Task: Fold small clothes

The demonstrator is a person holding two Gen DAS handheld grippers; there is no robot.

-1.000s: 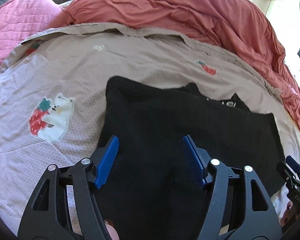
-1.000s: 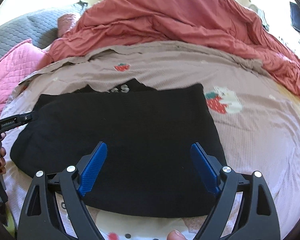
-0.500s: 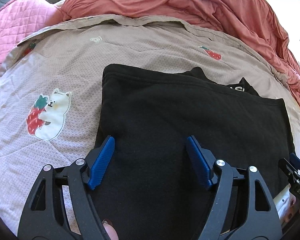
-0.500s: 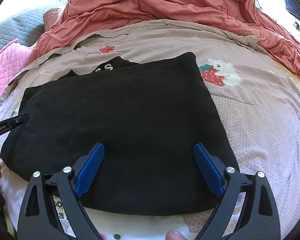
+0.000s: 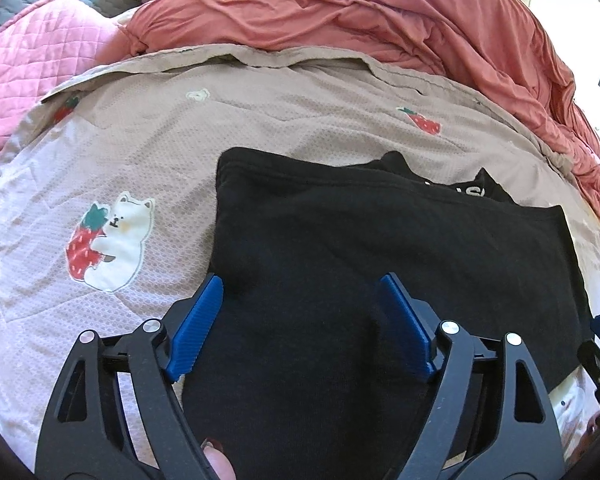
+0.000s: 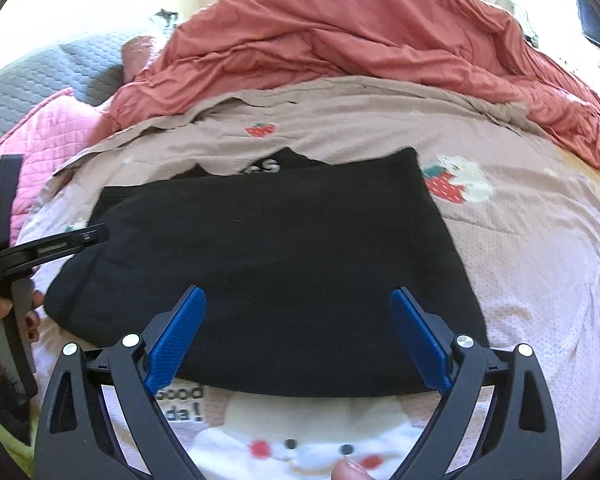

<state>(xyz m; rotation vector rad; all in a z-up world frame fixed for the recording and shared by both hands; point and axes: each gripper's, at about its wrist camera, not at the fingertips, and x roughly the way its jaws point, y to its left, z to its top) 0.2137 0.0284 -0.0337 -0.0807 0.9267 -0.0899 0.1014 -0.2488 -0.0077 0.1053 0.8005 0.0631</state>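
Note:
A black garment lies folded flat on the beige bedspread, with white lettering showing at its far edge. It also shows in the right wrist view. My left gripper is open and empty, hovering over the garment's near left part. My right gripper is open and empty over the garment's near edge. The left gripper also shows at the left edge of the right wrist view, next to the garment's left side.
A rumpled salmon-red blanket lies heaped along the far side of the bed. A pink quilted pillow and a grey one lie at far left. The bedspread carries bear-and-strawberry prints.
Both grippers stayed open and empty over the garment. The views shifted a little, tilting down and back up. The garment has not moved.

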